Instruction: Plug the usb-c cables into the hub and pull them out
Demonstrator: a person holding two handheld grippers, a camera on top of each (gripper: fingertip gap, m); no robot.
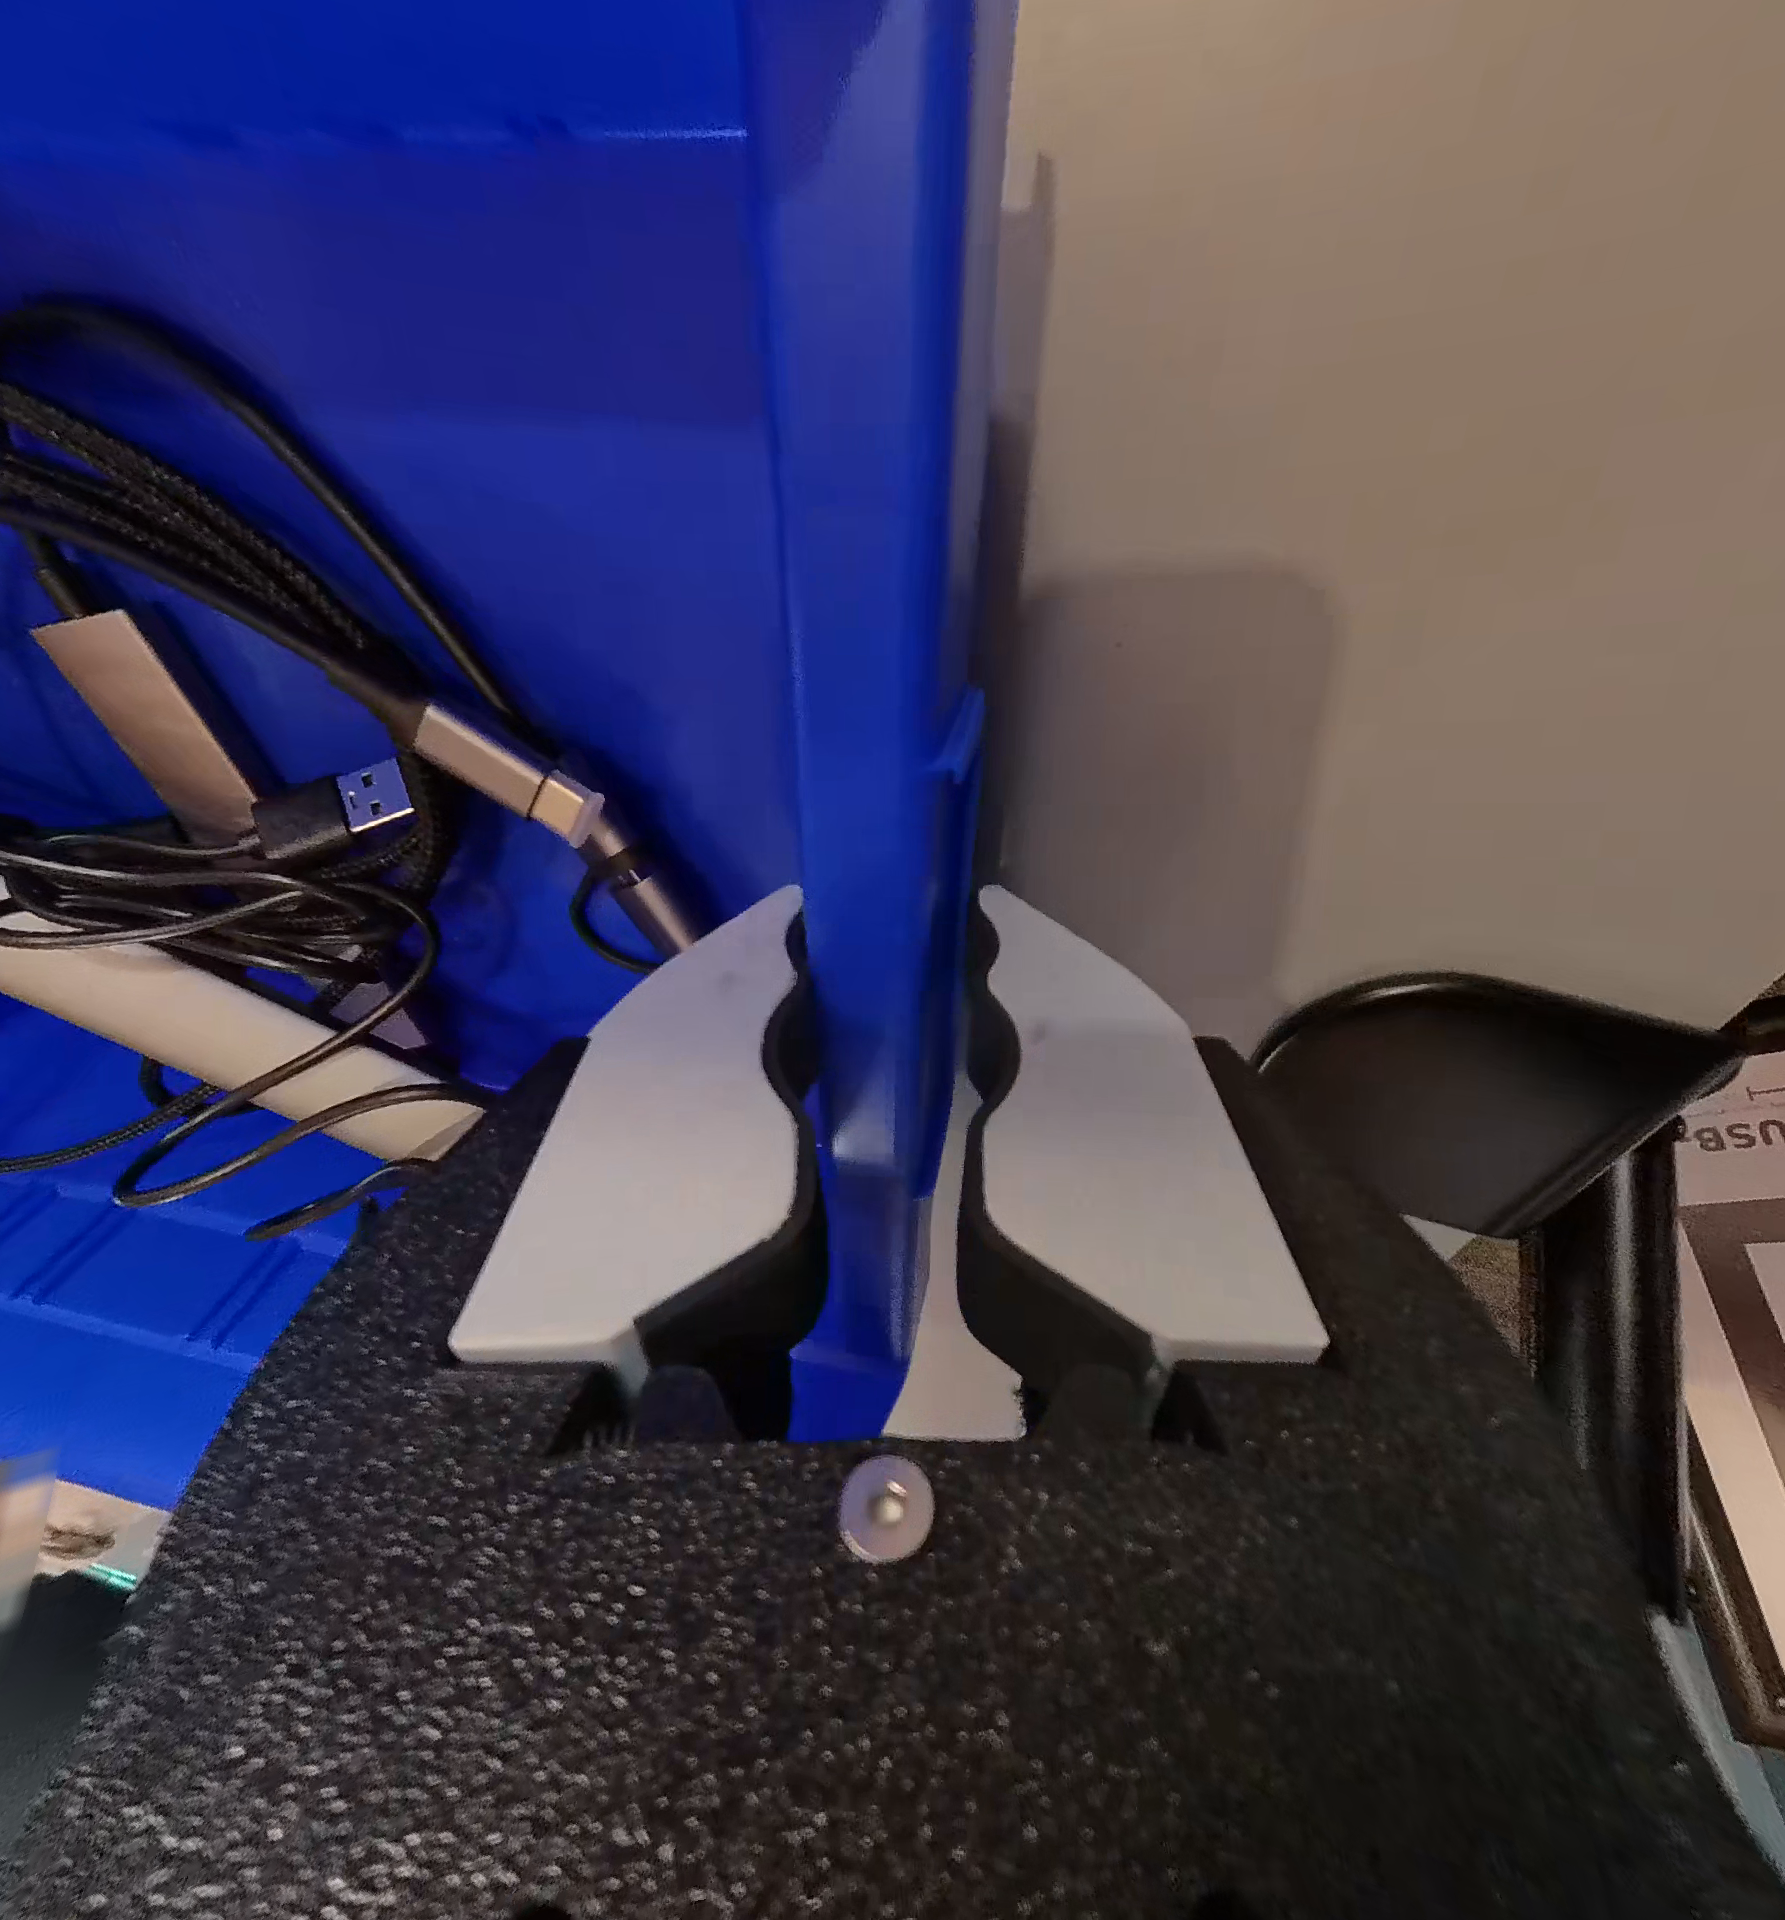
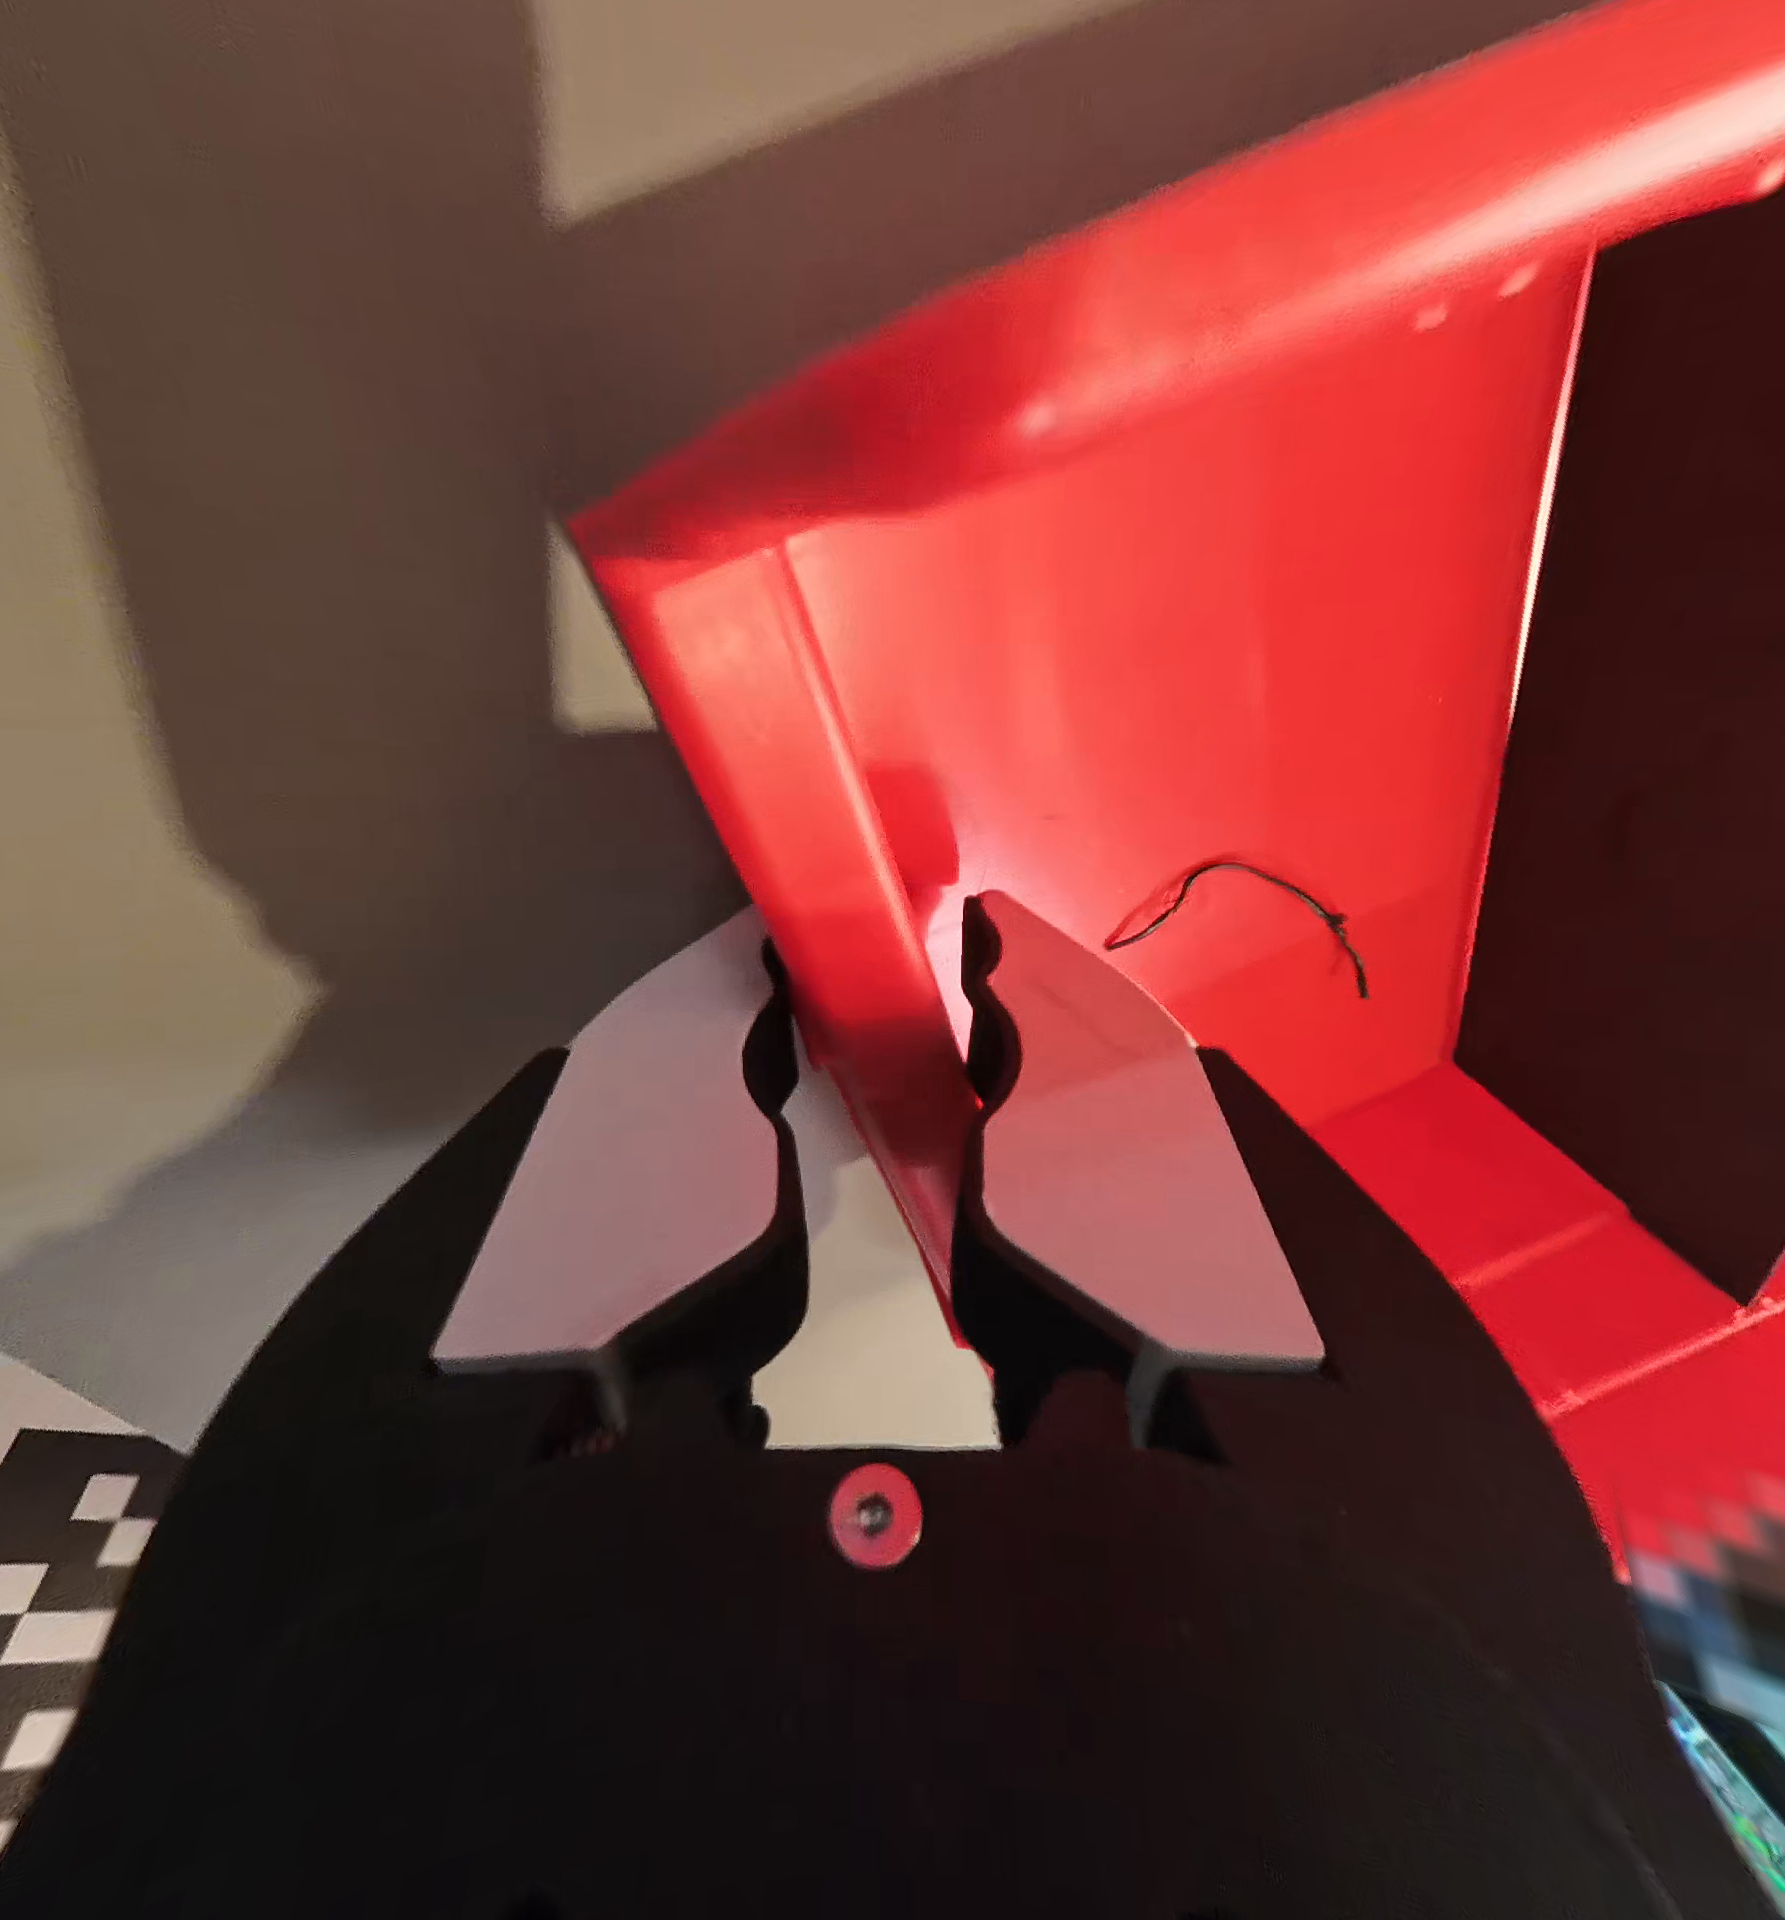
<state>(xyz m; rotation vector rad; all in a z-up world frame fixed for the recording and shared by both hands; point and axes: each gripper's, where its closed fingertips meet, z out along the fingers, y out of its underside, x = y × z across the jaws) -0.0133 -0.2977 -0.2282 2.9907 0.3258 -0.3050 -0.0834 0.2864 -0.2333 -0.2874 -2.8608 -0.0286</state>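
Observation:
In the left wrist view my left gripper is shut on the right wall of a blue bin. Inside the bin lie tangled black cables, a grey hub, a white hub, a USB-A plug and grey metal plugs. In the right wrist view my right gripper is shut on the left wall of a red bin, which is tilted. The red bin holds only a thin black thread.
A beige wall or surface lies behind both bins. A black curved part and a framed printed card stand at the right of the left wrist view. A black-and-white marker sheet lies at the lower left of the right wrist view.

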